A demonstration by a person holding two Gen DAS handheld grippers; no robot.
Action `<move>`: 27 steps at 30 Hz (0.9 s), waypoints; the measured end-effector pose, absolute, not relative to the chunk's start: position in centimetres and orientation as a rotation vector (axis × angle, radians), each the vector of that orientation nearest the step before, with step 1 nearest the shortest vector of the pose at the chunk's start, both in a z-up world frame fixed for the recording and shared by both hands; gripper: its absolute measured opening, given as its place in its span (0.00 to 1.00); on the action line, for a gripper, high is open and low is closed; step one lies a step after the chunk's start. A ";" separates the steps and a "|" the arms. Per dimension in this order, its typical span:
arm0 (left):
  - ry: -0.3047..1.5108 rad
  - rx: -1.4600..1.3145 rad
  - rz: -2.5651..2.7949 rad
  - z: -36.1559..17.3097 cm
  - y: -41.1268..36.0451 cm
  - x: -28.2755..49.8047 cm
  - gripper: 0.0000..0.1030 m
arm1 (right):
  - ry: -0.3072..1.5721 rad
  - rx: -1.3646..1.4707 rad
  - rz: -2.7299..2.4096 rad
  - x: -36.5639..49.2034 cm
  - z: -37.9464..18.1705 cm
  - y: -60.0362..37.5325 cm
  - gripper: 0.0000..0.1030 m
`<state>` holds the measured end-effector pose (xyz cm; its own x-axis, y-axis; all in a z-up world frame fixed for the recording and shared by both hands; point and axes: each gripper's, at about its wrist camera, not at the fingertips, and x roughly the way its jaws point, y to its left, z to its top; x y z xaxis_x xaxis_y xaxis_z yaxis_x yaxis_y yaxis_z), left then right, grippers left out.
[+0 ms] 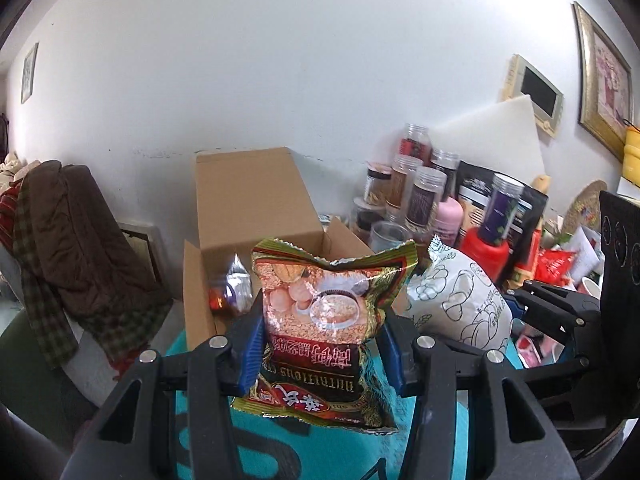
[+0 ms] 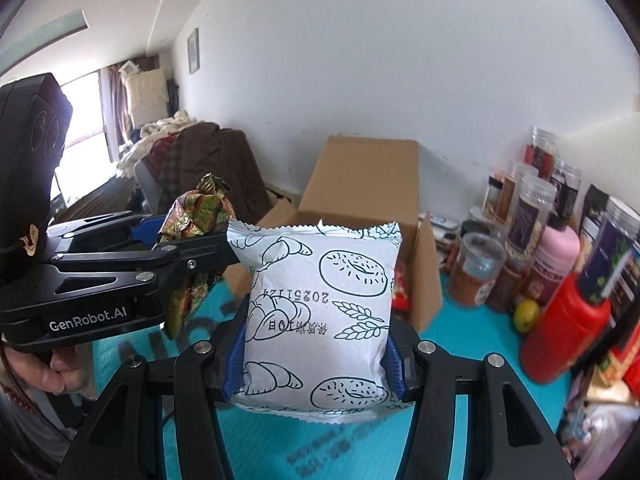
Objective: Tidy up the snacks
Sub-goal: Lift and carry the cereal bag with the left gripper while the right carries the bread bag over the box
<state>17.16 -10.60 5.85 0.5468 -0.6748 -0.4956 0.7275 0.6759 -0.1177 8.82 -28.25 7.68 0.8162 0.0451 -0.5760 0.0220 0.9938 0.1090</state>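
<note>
**Two packets up, box barely filled**

The left gripper (image 1: pixel 320 344) was clamped on a cereal bag (image 1: pixel 326 320), the right gripper (image 2: pixel 316 364) on a white bread packet (image 2: pixel 320 320) — both held in the air just short of the open box (image 1: pixel 256 216). Inside lay a foil-wrapped snack (image 1: pixel 234 288) and, seemingly, something red at its right corner (image 2: pixel 400 292). Sorting looked early: jars (image 1: pixel 424 196) and bottles (image 2: pixel 560 320) crowded the mat (image 2: pixel 460 360) beside it, none boxed yet
</note>
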 end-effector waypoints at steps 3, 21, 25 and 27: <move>0.554 0.096 -0.822 5.5 -11.2 19.1 0.47 | 0.607 0.122 0.007 10.6 7.6 -29.2 0.53; 0.629 0.095 -0.766 2.8 -17.3 30.2 0.47 | 0.626 0.171 -0.016 21.6 4.7 -34.9 0.53; 0.671 0.120 -0.749 1.4 -18.9 32.2 0.47 | 0.653 0.217 -0.016 23.8 3.5 -36.2 0.53; 0.697 0.128 -0.750 0.6 -19.6 33.2 0.47 | 0.674 0.235 -0.013 25.0 2.7 -36.9 0.53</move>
<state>33.23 -19.59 0.64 0.5205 -0.5829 -0.6239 0.6646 0.7354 -0.1327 24.95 -36.87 2.75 0.7824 0.0644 -0.6194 0.0873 0.9735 0.2115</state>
